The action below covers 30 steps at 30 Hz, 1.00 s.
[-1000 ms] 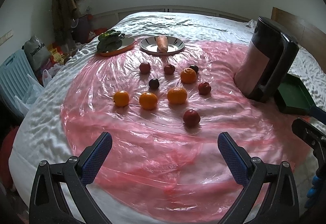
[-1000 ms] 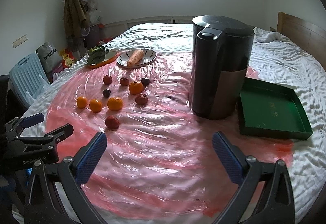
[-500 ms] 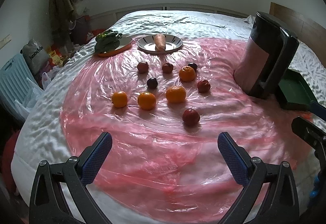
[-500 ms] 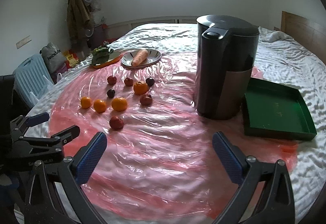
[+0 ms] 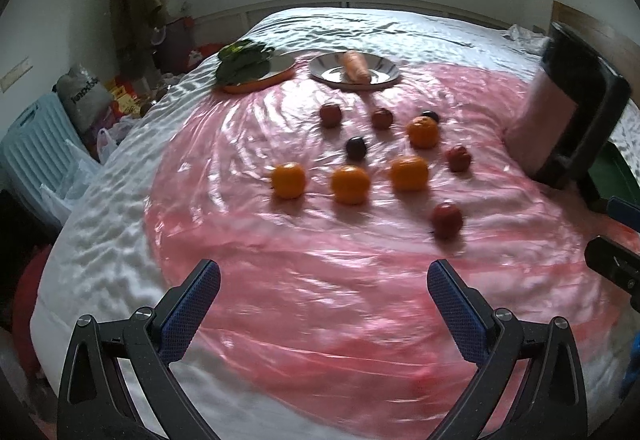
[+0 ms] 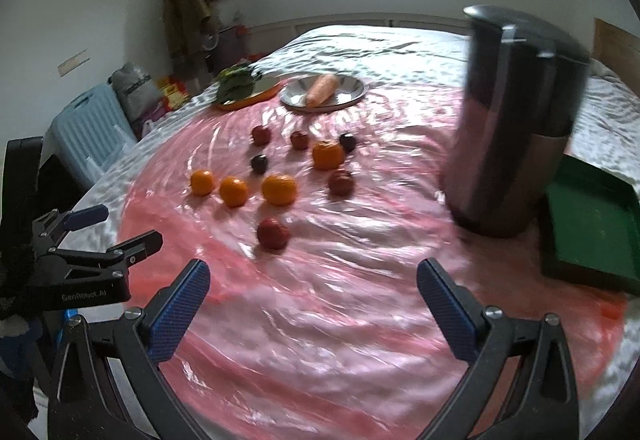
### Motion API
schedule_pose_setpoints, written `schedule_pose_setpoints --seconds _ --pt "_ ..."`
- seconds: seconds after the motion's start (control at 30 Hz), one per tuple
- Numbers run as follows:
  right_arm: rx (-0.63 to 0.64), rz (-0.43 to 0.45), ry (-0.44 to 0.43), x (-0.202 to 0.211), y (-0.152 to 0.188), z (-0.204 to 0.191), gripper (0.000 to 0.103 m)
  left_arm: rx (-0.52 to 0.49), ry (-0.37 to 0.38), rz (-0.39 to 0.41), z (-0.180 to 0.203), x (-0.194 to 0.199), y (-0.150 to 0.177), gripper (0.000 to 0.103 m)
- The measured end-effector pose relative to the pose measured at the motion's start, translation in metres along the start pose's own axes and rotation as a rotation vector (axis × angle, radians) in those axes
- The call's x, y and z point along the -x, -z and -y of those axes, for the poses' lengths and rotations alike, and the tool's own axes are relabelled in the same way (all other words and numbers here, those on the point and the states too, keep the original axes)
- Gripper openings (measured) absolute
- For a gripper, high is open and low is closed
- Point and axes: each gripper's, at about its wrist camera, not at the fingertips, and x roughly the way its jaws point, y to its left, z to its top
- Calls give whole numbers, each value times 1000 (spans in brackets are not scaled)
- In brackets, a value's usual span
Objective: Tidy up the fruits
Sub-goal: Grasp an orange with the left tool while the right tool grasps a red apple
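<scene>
Several fruits lie loose on a pink plastic sheet (image 5: pixel 320 280) spread over a bed: several oranges, among them one at the left (image 5: pixel 288 180), red fruits such as the nearest one (image 5: pixel 447 219) and dark plums (image 5: pixel 356 148). In the right wrist view the same cluster shows, with the nearest red fruit (image 6: pixel 273 233) and an orange (image 6: pixel 279 189). My left gripper (image 5: pixel 323 284) is open and empty, short of the fruits. My right gripper (image 6: pixel 313 282) is open and empty too, just short of that red fruit. The left gripper (image 6: pixel 120 228) also appears in the right wrist view.
A tall dark kettle-like jug (image 6: pixel 516 120) stands right of the fruits, with a green tray (image 6: pixel 588 224) beside it. At the back sit a metal plate with a carrot (image 5: pixel 354 70) and an orange plate of leafy greens (image 5: pixel 248 68). A pale blue chair (image 5: pixel 36 152) stands left of the bed.
Both grippers have moved forward toward the fruits, which now look larger and closer. Both stay open and empty. The fruits have not moved.
</scene>
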Motion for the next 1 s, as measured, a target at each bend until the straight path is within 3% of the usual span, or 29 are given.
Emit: schedule_pose_setpoints --seconds 0.3,0.47,0.67,1.0 --pt "51 -47 -90 -53 -12 -14 103 60 12 -11 -26 -38 -12 101" --pt "29 -109 -131 -94 -20 -11 103 40 33 -45 -34 -74 -37 79" --pt "-22 -195 -139 -125 -26 -5 102 40 37 -130 -44 -105 -57 67" --pt "-18 -291 -144 -140 -39 -24 70 38 24 -223 -51 -121 -76 61"
